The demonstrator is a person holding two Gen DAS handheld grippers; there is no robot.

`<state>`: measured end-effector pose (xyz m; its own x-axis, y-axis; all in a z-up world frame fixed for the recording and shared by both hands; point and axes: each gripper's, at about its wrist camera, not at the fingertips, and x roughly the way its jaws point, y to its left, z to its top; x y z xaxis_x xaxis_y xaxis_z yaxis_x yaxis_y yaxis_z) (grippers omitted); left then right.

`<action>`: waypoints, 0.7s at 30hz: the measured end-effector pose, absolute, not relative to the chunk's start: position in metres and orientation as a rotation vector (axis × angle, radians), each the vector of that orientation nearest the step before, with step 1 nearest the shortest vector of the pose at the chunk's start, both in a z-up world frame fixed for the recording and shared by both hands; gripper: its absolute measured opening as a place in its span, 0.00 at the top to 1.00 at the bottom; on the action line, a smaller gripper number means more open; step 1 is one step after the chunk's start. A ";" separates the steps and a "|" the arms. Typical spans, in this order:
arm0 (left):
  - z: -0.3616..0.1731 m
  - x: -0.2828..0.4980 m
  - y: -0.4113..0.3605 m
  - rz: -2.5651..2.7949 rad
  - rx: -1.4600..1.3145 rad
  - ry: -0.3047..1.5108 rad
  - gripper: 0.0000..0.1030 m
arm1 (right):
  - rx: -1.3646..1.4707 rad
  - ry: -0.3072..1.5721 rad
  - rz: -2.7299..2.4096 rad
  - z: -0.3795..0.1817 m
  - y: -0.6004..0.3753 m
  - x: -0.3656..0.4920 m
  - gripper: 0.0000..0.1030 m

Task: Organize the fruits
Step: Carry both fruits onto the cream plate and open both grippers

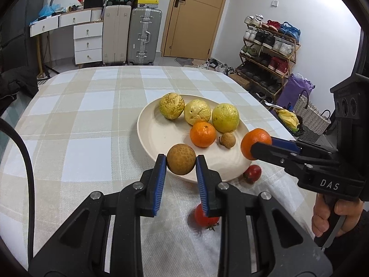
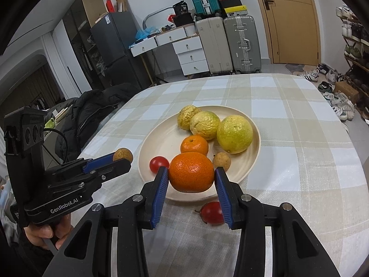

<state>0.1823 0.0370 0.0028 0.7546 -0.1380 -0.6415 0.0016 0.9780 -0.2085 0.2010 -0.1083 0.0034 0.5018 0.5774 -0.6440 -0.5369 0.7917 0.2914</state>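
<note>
A cream plate on the checked tablecloth holds three wrinkled yellow fruits, a tangerine and a small longan. My left gripper is shut on a brown longan held above the plate's near rim. My right gripper is shut on a larger tangerine above the plate's right edge. Two red tomatoes lie on the cloth beside the plate.
The table's far edge faces suitcases, a white drawer desk and a door. A shoe rack and baskets stand to the right. A dark jacket lies off the table's left side.
</note>
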 end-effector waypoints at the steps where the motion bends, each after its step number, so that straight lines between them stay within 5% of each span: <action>1: 0.002 0.185 0.035 -0.077 -0.196 0.718 0.77 | 0.059 0.804 0.674 0.002 -0.108 0.203 0.59; 21: -0.023 0.224 -0.008 -0.134 -0.134 0.793 0.77 | 0.106 0.872 0.659 -0.018 -0.110 0.227 0.59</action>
<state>0.2236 -0.0076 -0.0232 0.6941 -0.1703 -0.6994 0.0698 0.9829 -0.1701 0.2273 -0.1097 -0.0179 0.4603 0.5758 -0.6757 -0.4924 0.7989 0.3453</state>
